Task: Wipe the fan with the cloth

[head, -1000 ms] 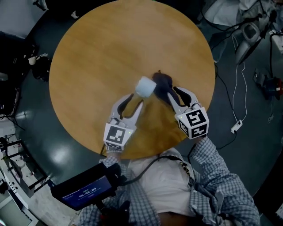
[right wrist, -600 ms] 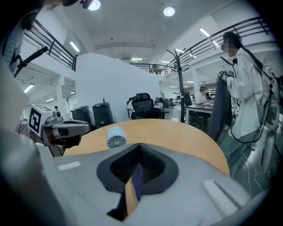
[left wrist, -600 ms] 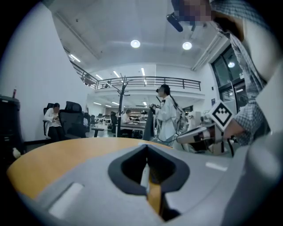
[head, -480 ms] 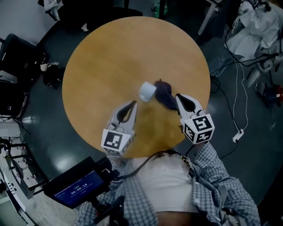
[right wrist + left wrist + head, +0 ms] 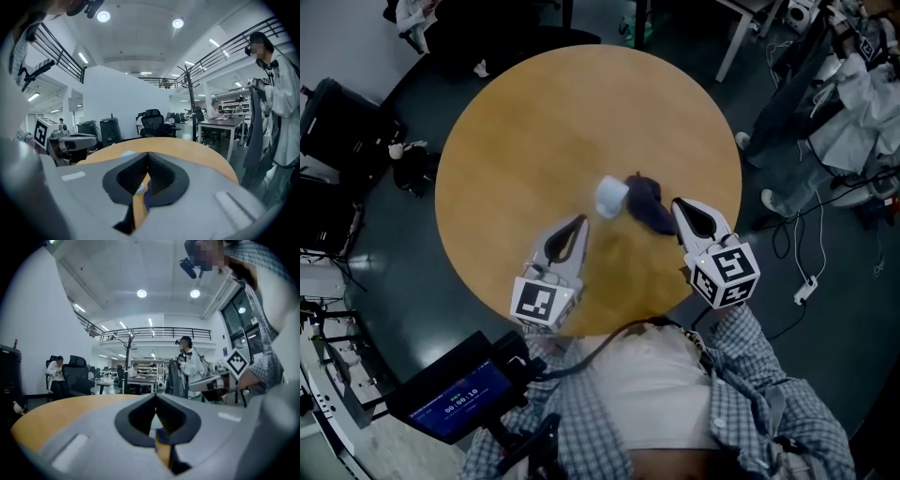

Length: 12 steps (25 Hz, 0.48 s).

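A small white fan (image 5: 611, 197) stands near the middle of the round wooden table (image 5: 534, 122). A crumpled dark blue cloth (image 5: 649, 202) lies against its right side. In the head view my left gripper (image 5: 579, 221) hovers just short of the fan, jaws shut and empty. My right gripper (image 5: 679, 204) hangs beside the cloth's right edge, likewise shut with nothing in it. Its own view shows slivers of the fan (image 5: 139, 188) and the cloth (image 5: 147, 194) through the gap behind the closed right gripper (image 5: 147, 153). The left gripper (image 5: 156, 394) meets tip to tip in its own view.
A black device with a lit screen (image 5: 457, 398) hangs at the lower left. Cables and a power strip (image 5: 803, 291) lie on the dark floor to the right. Black chairs and bags (image 5: 337, 122) crowd the left side. A person (image 5: 272, 93) stands beyond the table's far side.
Both grippers have closed and drawn back and up from the fan and the cloth. Neither object has moved on the table.
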Available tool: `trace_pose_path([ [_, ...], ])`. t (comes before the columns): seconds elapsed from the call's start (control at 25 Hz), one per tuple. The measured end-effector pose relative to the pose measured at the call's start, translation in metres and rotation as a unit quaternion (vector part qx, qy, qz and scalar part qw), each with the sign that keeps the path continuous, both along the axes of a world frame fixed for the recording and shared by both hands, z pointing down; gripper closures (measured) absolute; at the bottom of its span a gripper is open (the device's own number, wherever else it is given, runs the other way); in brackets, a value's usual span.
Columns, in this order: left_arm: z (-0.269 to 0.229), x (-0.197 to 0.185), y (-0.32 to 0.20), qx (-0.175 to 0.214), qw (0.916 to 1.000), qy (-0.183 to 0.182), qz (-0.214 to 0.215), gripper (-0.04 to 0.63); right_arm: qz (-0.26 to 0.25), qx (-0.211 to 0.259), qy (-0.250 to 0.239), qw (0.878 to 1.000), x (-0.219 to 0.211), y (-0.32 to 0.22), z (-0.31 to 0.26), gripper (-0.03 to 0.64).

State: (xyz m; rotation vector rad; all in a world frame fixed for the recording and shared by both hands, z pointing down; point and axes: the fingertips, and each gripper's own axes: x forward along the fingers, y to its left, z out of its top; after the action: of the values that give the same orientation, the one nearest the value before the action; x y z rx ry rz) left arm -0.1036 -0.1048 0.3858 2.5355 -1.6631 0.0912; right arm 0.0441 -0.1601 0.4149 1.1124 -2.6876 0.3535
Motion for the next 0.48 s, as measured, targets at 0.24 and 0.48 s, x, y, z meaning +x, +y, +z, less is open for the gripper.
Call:
trace_pose_path([
  [0.24, 0.0050, -0.0018, -0.0010, 0.002, 1.0000, 0.000, 0.002, 0.595, -0.012, 0.005, 0.005, 1.000, -0.0017, 0.0063, 0.0001, 0.614],
  [0.48, 0.0037, 0.0035, -0.0024, -0.001, 0.9999, -0.001, 0.011, 0.595, -0.016, 0.002, 0.006, 1.000, -0.0005, 0.0093, 0.0007, 0.614],
])
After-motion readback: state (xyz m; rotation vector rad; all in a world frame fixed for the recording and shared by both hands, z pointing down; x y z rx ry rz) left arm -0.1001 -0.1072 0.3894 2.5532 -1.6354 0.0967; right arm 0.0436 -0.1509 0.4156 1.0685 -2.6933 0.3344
